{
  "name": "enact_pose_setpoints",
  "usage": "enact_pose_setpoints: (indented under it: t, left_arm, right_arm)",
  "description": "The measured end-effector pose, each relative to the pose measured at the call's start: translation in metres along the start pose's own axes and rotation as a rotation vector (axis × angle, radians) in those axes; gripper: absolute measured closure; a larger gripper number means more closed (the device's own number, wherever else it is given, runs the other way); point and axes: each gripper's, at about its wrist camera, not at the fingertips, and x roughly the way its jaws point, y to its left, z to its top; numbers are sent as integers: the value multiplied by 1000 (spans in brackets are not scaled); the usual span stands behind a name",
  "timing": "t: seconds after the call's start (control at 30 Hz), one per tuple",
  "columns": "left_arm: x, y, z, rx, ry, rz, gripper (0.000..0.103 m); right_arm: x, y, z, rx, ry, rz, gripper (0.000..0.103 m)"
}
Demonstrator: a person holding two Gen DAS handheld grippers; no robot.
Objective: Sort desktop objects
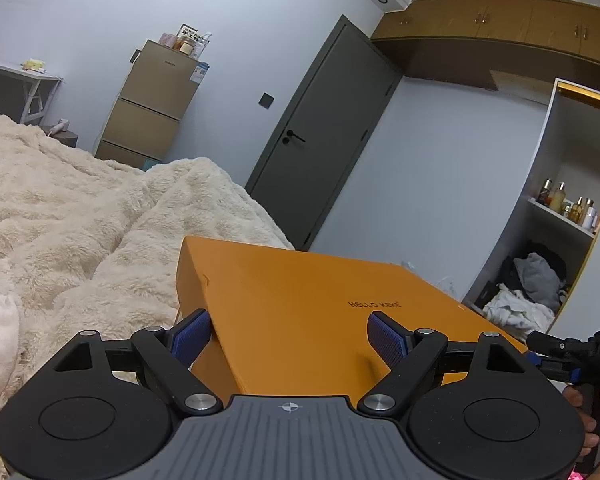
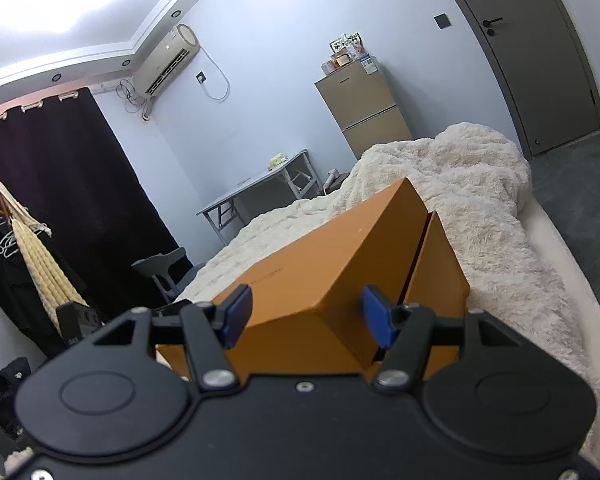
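Still unclear — both tongs (image 1: 290,334) (image 2: 306,314) straddle orange box (image 1: 300,308), contact hidden.

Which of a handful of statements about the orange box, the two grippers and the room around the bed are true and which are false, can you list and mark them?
1. The orange rectangular cardboard box has dark lettering printed on its top. True.
2. The box sits on a bare wooden desk. False: it is over the bed, beside the fluffy cream blanket; what it rests on is hidden.
3. The left gripper has blue pads, and the box's near end lies between its fingers. True.
4. The dark grey door stands wide open. False: it is shut.
5. The right gripper points at an edge of the box where two faces meet. True.
6. The tall tan cabinet has nothing on top. False: packets and jars stand on it.
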Motion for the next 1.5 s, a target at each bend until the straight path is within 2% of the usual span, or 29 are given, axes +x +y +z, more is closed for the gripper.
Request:
enact_pose_setpoints:
  t: [0.1,0.17,0.3,0.37,0.47,0.5,0.73,0.87,0.97,1.33,1.5]
  left_arm:
    - [-2,11,-1,-54,-1,-37,22]
    - [-2,28,-5,-145,17,-66,22]
    - [0,47,-15,-223,34,-35,21]
    - [3,58,-18,-299,56,-83,21]
    - [11,59,-20,-356,103,-154,19]
    - [12,57,-21,-366,106,-152,18]
    - [7,44,-16,-348,77,-129,20]
    - [-7,34,-5,-295,15,-130,22]
    - [-12,23,3,-256,1,-129,22]
    - [5,6,13,-210,20,-120,21]
    - [14,9,12,-205,33,-130,20]
  right_arm:
    - [3,-2,-1,13,20,-3,43]
    - [6,-3,-2,13,29,-10,43]
    - [8,-2,-5,2,30,-18,41]
    - [9,-3,-6,3,36,-20,39]
    - [11,-3,-7,3,37,-21,37]
    - [10,-3,-8,-3,36,-23,36]
    - [10,2,-9,-14,30,-40,33]
    - [9,4,-11,-4,22,-37,33]
    - [8,4,-12,-4,18,-38,31]
    - [3,3,-13,3,-10,-85,27]
    - [10,-2,-18,15,19,-124,26]
